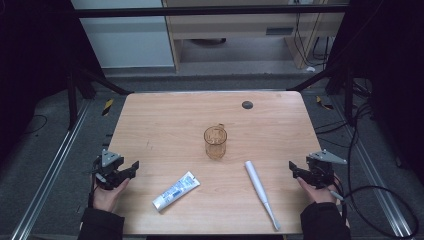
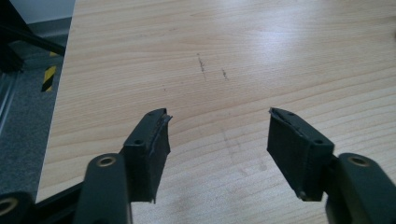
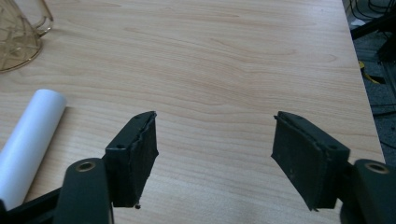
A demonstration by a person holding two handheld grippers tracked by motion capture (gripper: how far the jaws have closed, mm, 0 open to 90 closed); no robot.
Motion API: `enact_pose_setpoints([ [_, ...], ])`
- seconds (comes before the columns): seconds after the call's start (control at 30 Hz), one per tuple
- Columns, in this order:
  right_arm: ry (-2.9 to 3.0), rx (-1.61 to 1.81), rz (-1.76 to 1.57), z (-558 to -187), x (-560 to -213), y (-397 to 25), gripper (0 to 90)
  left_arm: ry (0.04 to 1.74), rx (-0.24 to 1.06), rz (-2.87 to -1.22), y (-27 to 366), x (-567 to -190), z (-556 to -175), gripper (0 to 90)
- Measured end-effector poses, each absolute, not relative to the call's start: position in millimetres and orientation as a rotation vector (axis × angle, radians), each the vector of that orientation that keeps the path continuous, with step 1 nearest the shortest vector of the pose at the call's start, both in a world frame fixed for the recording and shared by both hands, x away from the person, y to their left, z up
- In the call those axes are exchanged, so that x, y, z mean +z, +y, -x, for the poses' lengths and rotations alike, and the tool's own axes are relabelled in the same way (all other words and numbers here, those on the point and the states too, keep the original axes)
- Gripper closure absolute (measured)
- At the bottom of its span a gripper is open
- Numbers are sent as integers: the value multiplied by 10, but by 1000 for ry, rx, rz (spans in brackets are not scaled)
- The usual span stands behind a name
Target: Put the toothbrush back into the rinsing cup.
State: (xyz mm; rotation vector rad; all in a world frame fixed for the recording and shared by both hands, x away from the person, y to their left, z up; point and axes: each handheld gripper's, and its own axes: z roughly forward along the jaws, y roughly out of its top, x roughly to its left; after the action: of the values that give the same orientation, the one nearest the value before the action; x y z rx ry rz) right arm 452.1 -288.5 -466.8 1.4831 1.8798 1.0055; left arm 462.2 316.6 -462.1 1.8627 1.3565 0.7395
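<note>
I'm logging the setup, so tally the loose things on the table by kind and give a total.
Cup: 1, clear amber, upright
Toothpaste tube: 1, lying flat
Toothbrush: 1, white, lying flat
Total: 3

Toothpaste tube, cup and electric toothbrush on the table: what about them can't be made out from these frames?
- Toothpaste tube: print too small to read in the high view.
- Amber cup: too small in the high view to tell whether it is empty; in the right gripper view the left and top edges cut it off.
- Electric toothbrush: bristles too small in the high view; in the right gripper view the left jaw and frame edge hide its lower end.
</note>
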Motion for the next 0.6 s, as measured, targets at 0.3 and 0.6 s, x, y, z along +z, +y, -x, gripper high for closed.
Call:
enact_pose_setpoints([
  [0.3,1944,1016,-1432,-4415,-4591,-2805,398,1383,727,-1851,3171,-4621,-4593,425],
  [0.6,2027,1058,-1387,-4336,-4502,-2677,499,1399,711,-1868,3150,-4633,-4595,418],
])
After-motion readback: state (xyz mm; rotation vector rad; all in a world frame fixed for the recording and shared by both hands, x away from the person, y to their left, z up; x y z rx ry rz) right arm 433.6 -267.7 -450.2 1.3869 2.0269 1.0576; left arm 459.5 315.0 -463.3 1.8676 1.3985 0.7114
